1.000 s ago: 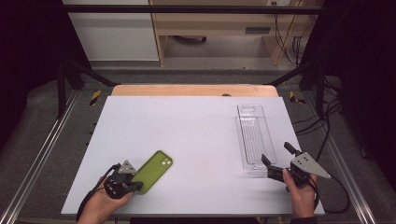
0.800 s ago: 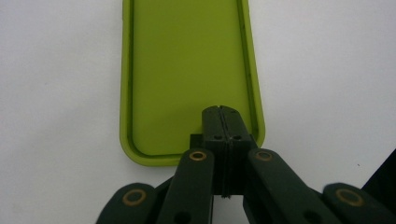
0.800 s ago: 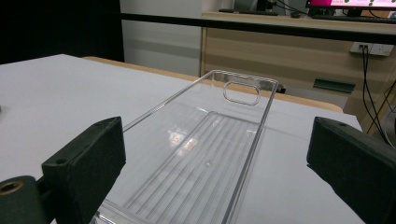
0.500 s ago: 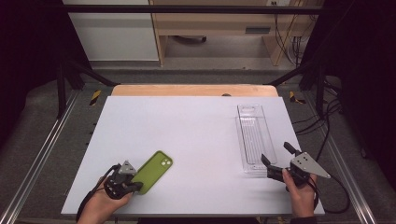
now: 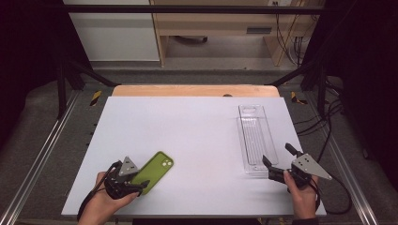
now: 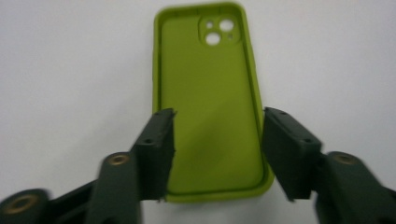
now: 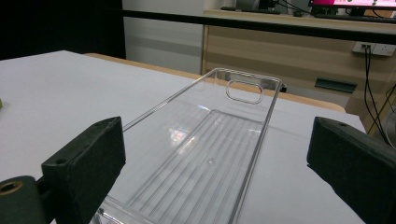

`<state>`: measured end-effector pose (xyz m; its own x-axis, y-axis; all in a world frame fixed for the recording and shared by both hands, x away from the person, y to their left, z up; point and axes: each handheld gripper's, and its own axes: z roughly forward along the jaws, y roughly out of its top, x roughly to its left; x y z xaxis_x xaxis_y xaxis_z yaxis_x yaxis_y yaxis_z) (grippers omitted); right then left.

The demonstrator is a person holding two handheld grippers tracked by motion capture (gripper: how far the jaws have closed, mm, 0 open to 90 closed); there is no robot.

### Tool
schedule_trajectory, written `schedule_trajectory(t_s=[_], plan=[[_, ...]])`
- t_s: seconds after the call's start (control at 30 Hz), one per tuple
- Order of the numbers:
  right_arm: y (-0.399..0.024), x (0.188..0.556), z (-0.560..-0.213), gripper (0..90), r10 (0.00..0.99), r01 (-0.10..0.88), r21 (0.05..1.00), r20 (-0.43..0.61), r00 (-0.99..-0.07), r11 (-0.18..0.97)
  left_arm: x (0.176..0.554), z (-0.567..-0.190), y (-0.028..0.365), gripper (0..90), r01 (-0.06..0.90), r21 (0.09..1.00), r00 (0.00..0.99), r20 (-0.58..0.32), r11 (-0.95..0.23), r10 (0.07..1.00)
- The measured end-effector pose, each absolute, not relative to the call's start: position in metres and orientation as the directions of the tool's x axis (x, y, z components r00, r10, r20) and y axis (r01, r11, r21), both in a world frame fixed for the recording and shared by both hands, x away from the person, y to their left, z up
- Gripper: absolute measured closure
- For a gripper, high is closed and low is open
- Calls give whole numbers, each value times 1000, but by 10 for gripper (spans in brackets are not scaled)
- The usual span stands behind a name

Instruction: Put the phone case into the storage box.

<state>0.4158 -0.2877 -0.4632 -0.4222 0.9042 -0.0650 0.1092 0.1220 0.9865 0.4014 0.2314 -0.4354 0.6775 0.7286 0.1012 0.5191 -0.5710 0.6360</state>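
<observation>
A lime-green phone case [image 5: 156, 169] lies inside-up on the white table [image 5: 187, 126] at the front left. My left gripper [image 5: 139, 184] is at its near end. In the left gripper view the case [image 6: 210, 79] runs away from the gripper [image 6: 219, 140], camera cut-out at the far end. The jaws have just been opening and stand apart over the case's near end, not pressing it. At the right, a clear plastic tray [image 5: 256, 136] lies lengthwise. My right gripper [image 5: 277, 155] is open at its near end, and the tray [image 7: 261, 135] lies between the wide-spread jaws [image 7: 219, 158], untouched.
Metal frame rails run along both sides of the table [image 5: 42, 154]. Black cables [image 5: 324, 136] hang beyond the right edge. A wooden strip [image 5: 187, 90] borders the far edge, with cabinets behind it.
</observation>
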Motion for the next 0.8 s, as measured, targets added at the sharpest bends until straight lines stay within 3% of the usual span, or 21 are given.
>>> schedule_trajectory(t_s=[0.13,0.2,0.8], plan=[[-289,416,-463,48,906,110,987,-59,-420,115,404,-433,225,105,500,650,673,124,-572,729],[-289,417,-463,46,904,109,987,-61,-423,118,406,-435,224,62,500,649,666,136,-574,734],[-287,417,-463,45,901,108,986,-67,-429,125,417,-457,241,92,573,623,636,73,-533,769]])
